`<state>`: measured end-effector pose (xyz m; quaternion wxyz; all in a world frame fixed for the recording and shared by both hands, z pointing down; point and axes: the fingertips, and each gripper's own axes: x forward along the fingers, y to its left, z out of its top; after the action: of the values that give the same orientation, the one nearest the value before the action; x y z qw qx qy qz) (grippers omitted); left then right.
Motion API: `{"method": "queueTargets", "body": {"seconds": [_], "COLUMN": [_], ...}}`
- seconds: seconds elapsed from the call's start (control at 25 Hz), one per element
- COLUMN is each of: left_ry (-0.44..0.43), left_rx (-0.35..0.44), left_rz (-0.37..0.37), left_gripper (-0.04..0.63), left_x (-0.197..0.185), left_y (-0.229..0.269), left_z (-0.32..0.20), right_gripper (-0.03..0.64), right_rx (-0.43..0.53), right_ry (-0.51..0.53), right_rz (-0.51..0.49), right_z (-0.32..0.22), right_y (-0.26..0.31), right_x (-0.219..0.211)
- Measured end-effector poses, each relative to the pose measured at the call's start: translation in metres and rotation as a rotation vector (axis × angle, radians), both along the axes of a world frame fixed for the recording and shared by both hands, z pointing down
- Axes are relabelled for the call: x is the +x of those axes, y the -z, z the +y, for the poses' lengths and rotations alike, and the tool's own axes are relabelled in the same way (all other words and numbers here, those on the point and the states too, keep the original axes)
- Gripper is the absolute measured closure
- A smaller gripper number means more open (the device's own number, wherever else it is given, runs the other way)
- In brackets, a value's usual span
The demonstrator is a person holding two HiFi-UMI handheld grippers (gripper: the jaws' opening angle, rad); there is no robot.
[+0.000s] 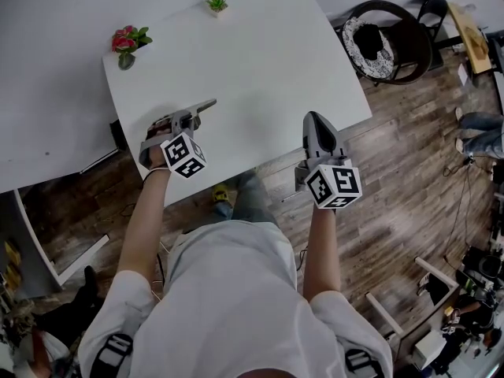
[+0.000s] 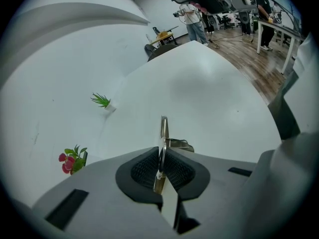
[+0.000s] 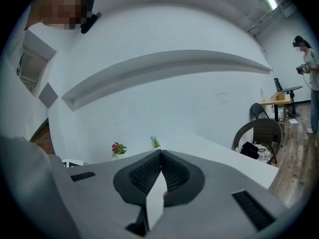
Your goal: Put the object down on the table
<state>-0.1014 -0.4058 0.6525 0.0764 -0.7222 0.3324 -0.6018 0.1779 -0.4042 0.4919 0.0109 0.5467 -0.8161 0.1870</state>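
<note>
My left gripper point(image 1: 191, 119) is shut on a thin, flat metal object point(image 1: 206, 105) over the near left part of the white table point(image 1: 260, 69). In the left gripper view the object point(image 2: 163, 129) stands edge-on between the pads point(image 2: 145, 169), with a bent part sticking out to the right; I cannot tell whether it touches the tabletop. My right gripper point(image 1: 315, 119) is shut with nothing in it, over the table's near right edge. Its pads point(image 3: 148, 172) meet in the right gripper view.
A small pot of red flowers point(image 1: 126, 41) stands at the table's far left corner and a small green plant point(image 1: 216, 1) at its far edge. A dark round chair point(image 1: 387, 41) is beyond the right corner. Wooden floor lies on the right.
</note>
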Motion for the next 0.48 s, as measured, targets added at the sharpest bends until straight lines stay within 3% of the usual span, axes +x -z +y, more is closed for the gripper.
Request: {"method": "queueTargets", "body": {"seconds": [0.48], "left_ry": [-0.009], "left_rx": [-0.039], "left_rz": [0.015], "left_gripper": [0.543], "left_x": [0.0036], "left_y": [-0.0077], "left_z": [0.0072], "right_gripper": [0.607], "right_rx": [0.000], "right_ry": [-0.031], "right_rz": [0.000], "right_z": [0.0060], "right_y": [0.0004], "right_x": [0.0065]}}
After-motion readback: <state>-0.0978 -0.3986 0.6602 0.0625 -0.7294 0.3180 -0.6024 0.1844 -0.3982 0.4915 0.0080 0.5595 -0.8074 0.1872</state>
